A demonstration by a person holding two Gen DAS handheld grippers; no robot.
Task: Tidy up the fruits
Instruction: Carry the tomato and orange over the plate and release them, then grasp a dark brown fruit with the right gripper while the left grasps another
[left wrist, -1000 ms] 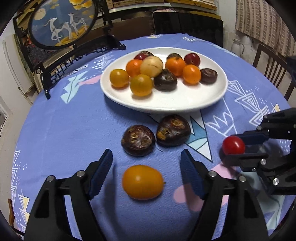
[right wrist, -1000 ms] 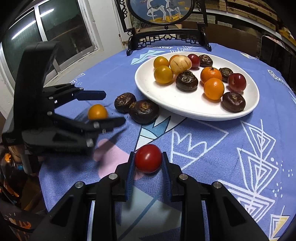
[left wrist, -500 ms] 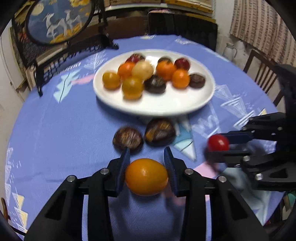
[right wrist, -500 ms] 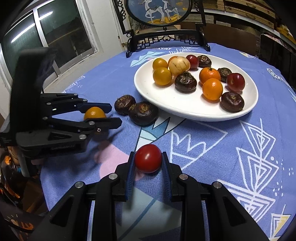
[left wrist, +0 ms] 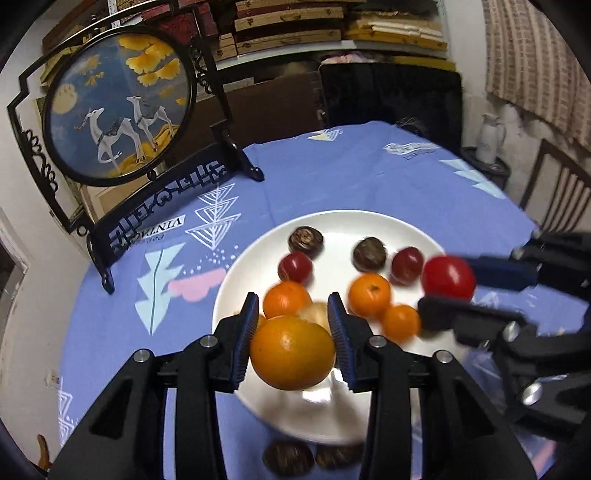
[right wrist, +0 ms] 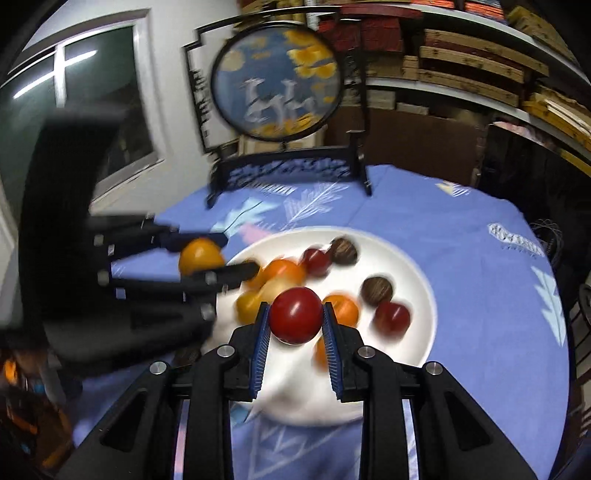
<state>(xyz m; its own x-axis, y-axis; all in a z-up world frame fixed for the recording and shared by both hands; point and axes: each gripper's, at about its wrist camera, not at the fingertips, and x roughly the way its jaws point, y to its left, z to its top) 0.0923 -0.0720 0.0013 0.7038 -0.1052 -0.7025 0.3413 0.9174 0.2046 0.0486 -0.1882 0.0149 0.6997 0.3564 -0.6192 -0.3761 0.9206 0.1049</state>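
Two hand-held grippers hang above a worktop (left wrist: 325, 173) draped in a blue patterned cloth, each carrying a piece of fruit. Nearest the lens in the left wrist view, the left gripper (left wrist: 293, 334) has its blue-padded fingers (left wrist: 246, 336) clamped on a yellow-orange tomato (left wrist: 293, 352), held in the air over the near rim of a white plate (left wrist: 373, 225). Below it, at the bottom edge of that view, two dark water chestnuts (left wrist: 288, 458) lie on the cloth just outside the plate. To the right, the right gripper (right wrist: 295, 332) has its fingers (right wrist: 261, 334) pressed on a red tomato (right wrist: 295, 315), likewise raised above the plate's near half. On the plate lie small oranges (left wrist: 369, 295), dark red fruits (left wrist: 294, 266) and more brown water chestnuts (left wrist: 305, 239), some blurred by motion. Beyond the plate, at the far left of the worktop, stands a round painted screen (left wrist: 120, 107) with two deer in a black carved frame. Behind it are shelves stacked with boxes (left wrist: 288, 22), and a dark chair back (left wrist: 391, 96) faces the table's far edge.
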